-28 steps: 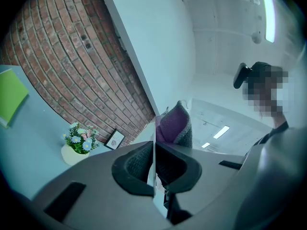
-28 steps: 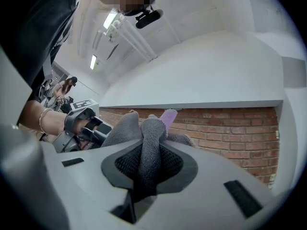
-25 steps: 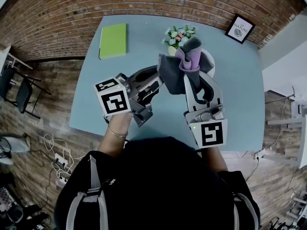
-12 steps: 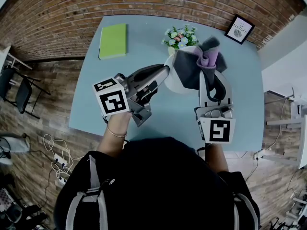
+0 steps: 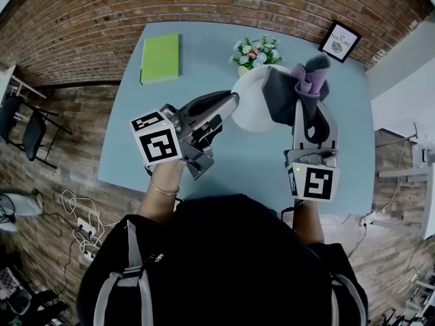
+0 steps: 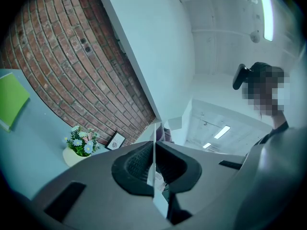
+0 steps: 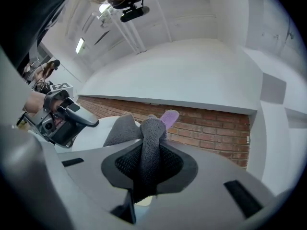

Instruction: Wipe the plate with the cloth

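The white plate (image 5: 250, 104) is held up above the blue table, with my left gripper (image 5: 233, 102) shut on its left rim. In the left gripper view the plate (image 6: 155, 147) shows edge-on, pinched between the jaws (image 6: 154, 166). My right gripper (image 5: 306, 100) is shut on a bunched grey and purple cloth (image 5: 296, 87). The cloth hangs against the plate's right part. In the right gripper view the cloth (image 7: 149, 140) fills the jaws, and the plate (image 7: 98, 134) shows white to its left. The plate's right edge is hidden by the cloth.
On the blue table (image 5: 197, 53) a green book (image 5: 160, 57) lies at the far left. A small pot of flowers (image 5: 256, 50) stands just behind the plate, and a framed picture (image 5: 339, 41) at the far right corner. A brick wall runs behind.
My right gripper has carried the cloth to the right across the plate, baring more of the plate's white face. The left gripper and the plate have kept still.
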{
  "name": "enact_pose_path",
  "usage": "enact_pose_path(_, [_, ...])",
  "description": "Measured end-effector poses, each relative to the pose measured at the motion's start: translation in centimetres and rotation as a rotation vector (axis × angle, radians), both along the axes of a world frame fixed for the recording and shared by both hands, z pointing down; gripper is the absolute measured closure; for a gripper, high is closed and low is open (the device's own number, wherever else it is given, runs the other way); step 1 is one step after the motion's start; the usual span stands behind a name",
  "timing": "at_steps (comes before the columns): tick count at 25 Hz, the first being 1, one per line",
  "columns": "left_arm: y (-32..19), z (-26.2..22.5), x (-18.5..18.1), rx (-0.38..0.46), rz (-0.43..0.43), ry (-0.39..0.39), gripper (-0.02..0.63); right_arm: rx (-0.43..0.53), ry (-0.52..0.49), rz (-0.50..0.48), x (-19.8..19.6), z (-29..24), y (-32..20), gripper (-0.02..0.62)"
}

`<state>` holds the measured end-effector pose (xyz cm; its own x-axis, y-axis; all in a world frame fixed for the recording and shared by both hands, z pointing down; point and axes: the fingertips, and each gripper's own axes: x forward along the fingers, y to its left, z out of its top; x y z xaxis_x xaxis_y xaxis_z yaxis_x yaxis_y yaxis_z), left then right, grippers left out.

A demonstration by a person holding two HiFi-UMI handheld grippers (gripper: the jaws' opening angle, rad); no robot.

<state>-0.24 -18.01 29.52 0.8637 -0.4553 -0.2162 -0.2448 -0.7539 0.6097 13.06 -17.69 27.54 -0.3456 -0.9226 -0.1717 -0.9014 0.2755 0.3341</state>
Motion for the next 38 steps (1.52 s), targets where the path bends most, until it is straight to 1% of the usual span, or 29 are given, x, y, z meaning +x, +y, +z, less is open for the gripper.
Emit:
enact_pose_path(5, [-0.2,0.1,-0.3,-0.005,-0.004,0.004,0.586,0.007,-0.010,0.005,0.2,-0.2,0.0,0.535])
enact_pose_path(12, [-0.5,0.3,-0.4,-0.010,-0.019,-0.006,0.586,0.039,-0.050,-0.052,-0.7,-1.2,1.1,0.535])
enact_pose_path(15, [-0.5,0.4,-0.6,-0.012,-0.025,-0.004,0.586,0.065,-0.083,-0.112,-1.8,-2.2,2.1,0.535])
enact_pose_path(18, [-0.5,0.4,-0.7,-0.010,-0.027,-0.003,0.586,0.093,-0.104,-0.194,-3.6,-3.1,3.3,0.535])
enact_pose_path(23, [-0.4,0.2,-0.7,-0.006,-0.028,-0.001,0.587,0.129,-0.068,-0.315,-6.9,-3.7,4.8,0.535])
enact_pose_path(26, [-0.4,-0.1,-0.7,-0.003,-0.029,0.002,0.586,0.118,-0.067,-0.362,-8.3,-3.5,5.3,0.535])
enact_pose_path(30, [-0.3,-0.3,-0.6,0.000,-0.026,0.011,0.586,0.094,-0.035,-0.402,-10.1,-2.6,5.6,0.535])
enact_pose_path(34, [-0.3,-0.5,-0.5,-0.004,-0.026,0.027,0.586,0.060,-0.022,-0.411,-10.9,-1.6,5.3,0.535])
enact_pose_path(38, [-0.2,-0.6,-0.4,0.002,-0.022,0.026,0.586,0.019,0.005,-0.397,-11.2,-0.4,4.8,0.535])
